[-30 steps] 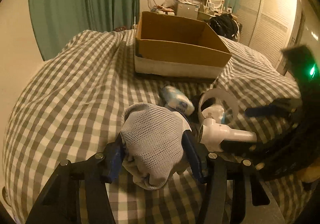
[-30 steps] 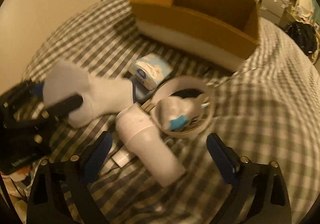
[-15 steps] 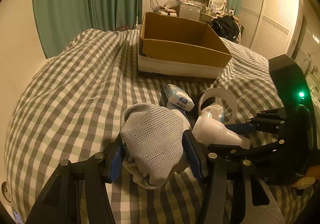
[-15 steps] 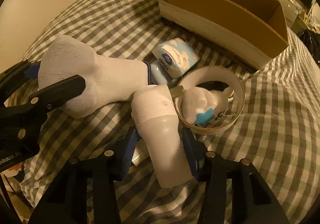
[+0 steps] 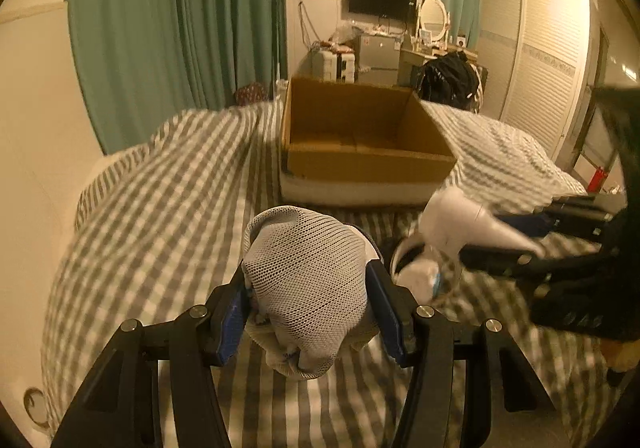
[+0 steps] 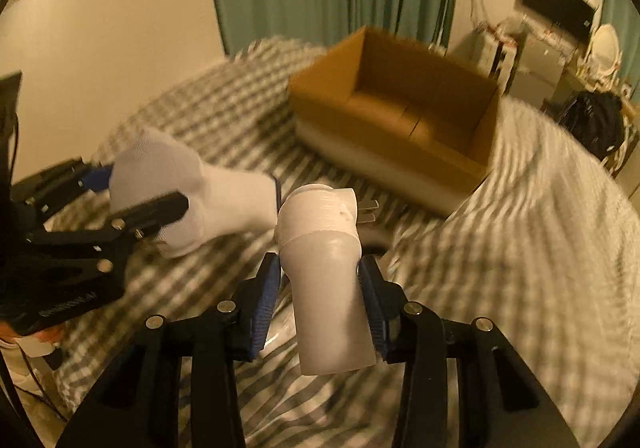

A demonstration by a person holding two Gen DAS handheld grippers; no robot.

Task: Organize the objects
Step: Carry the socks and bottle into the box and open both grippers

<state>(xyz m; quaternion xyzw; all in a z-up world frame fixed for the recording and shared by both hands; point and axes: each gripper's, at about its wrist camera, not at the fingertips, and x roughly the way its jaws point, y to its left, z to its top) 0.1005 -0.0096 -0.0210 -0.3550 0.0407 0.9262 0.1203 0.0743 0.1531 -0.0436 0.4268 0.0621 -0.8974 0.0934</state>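
My left gripper [image 5: 308,308] is shut on a white mesh sock [image 5: 308,280] and holds it above the checked bedspread; it also shows in the right wrist view [image 6: 192,192]. My right gripper [image 6: 318,300] is shut on a white plug-in charger [image 6: 324,268] with metal prongs, lifted off the bed; it also shows in the left wrist view [image 5: 460,224]. An open cardboard box [image 5: 360,140] stands ahead on the bed and looks empty [image 6: 400,120]. A white tape ring [image 5: 420,268] with a small white and blue item inside lies on the bed, blurred.
The bed has a grey and white checked cover [image 5: 168,200]. Green curtains [image 5: 176,28] hang behind. A desk with clutter, a TV [image 5: 382,0] and a white wardrobe [image 5: 540,60] stand beyond the bed.
My right gripper has shut on the charger and lifted it off the bed. My left gripper has raised the sock. Both have moved toward the box.
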